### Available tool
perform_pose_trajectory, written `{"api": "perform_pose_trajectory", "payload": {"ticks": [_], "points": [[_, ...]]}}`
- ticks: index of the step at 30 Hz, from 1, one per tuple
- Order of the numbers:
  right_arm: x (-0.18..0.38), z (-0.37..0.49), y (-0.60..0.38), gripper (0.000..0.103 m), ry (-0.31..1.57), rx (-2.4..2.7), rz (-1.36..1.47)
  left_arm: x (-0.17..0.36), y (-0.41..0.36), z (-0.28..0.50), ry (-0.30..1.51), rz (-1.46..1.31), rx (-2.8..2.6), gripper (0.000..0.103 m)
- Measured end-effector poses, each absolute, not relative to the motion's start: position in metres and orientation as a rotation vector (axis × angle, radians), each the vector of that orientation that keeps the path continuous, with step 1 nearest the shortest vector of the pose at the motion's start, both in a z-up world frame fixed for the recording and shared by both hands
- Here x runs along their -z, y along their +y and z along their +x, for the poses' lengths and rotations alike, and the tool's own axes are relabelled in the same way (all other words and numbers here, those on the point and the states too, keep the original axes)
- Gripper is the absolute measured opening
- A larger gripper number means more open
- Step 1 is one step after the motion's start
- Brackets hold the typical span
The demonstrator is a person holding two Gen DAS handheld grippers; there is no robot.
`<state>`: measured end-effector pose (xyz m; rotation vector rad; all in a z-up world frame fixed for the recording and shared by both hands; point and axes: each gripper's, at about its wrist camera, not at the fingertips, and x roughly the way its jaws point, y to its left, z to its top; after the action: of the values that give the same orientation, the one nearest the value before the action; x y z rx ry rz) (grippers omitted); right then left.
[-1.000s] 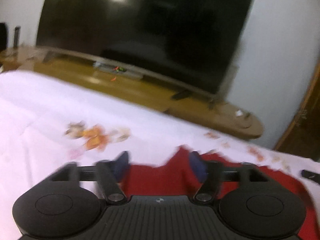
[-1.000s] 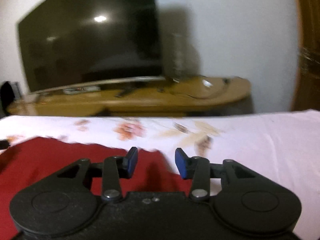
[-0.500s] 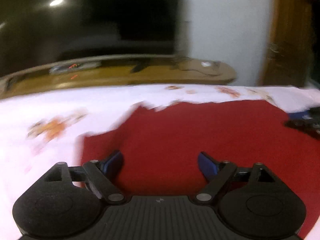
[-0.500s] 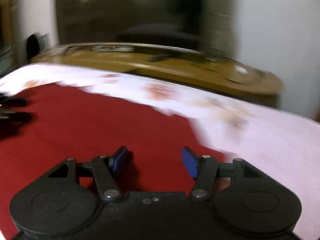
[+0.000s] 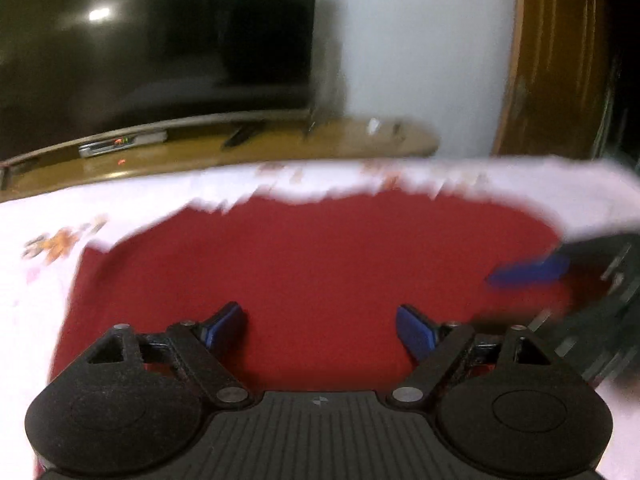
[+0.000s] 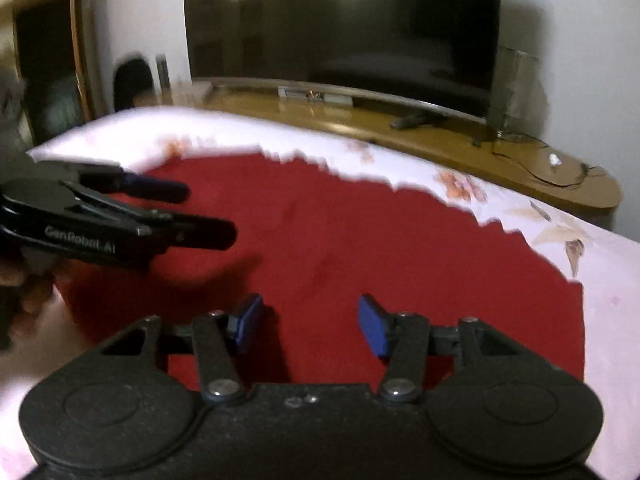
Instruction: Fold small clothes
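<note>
- At the bottom of the left wrist view, your left gripper (image 5: 320, 326) sits with its jaws spread wide and nothing between the blue pads (image 5: 224, 322); only red cloth shows in the gap.
- At the bottom of the right wrist view, your right gripper (image 6: 310, 324) is likewise released, its pads apart over the cloth and gripping nothing.
- Just beyond both sets of fingers, the red garment (image 6: 340, 236) lies flat and fills the middle of each frame; in the left wrist view it (image 5: 320, 256) spreads from centre left to centre right.
- At the left edge of the right wrist view, you see your left gripper from the side, hovering over the garment's left part with its fingers apart.
- At the right edge of the left wrist view, a blurred dark shape with a blue pad is your right gripper.
- Under the garment lies a pale floral bedsheet (image 6: 540, 224), showing around its far and side edges.
- Farther up the frame, a wooden TV bench (image 6: 440, 136) runs behind the bed.
- At the top, a dark television (image 6: 344, 28) stands on it against a white wall.
</note>
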<state>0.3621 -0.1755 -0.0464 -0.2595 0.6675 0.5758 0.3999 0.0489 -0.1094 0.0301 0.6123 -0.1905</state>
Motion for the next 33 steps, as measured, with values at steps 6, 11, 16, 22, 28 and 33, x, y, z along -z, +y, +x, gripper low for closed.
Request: {"api": "perform_pose_trajectory", "payload": {"ticks": [6,11,16,22,28,33], "points": [[0.046,0.344,-0.248,0.054,0.655,-0.516,-0.303,0.118,0.123,0.362,0.626,0.014,0.107,0.087],[0.044,0.318,-0.289,0.055,0.663,-0.413,-0.264,0.120,0.123,0.364,0.648,0.084,0.085,0.093],[0.028,0.314,-0.261,0.053,0.631,-0.325,-0.222,0.095,0.118,0.348,0.653,0.051,0.022,0.094],[0.038,0.283,-0.256,0.053,0.673,-0.319,-0.234,0.110,0.149,0.307,0.759,-0.099,-0.109,0.094],[0.016,0.270,-0.270,0.055,0.633,-0.280,-0.104,0.100,0.169,0.278,0.709,-0.482,-0.044,0.093],[0.007,0.251,-0.267,0.054,0.604,-0.289,-0.037,0.129,0.176,0.267,0.605,-0.904,-0.038,0.088]]}}
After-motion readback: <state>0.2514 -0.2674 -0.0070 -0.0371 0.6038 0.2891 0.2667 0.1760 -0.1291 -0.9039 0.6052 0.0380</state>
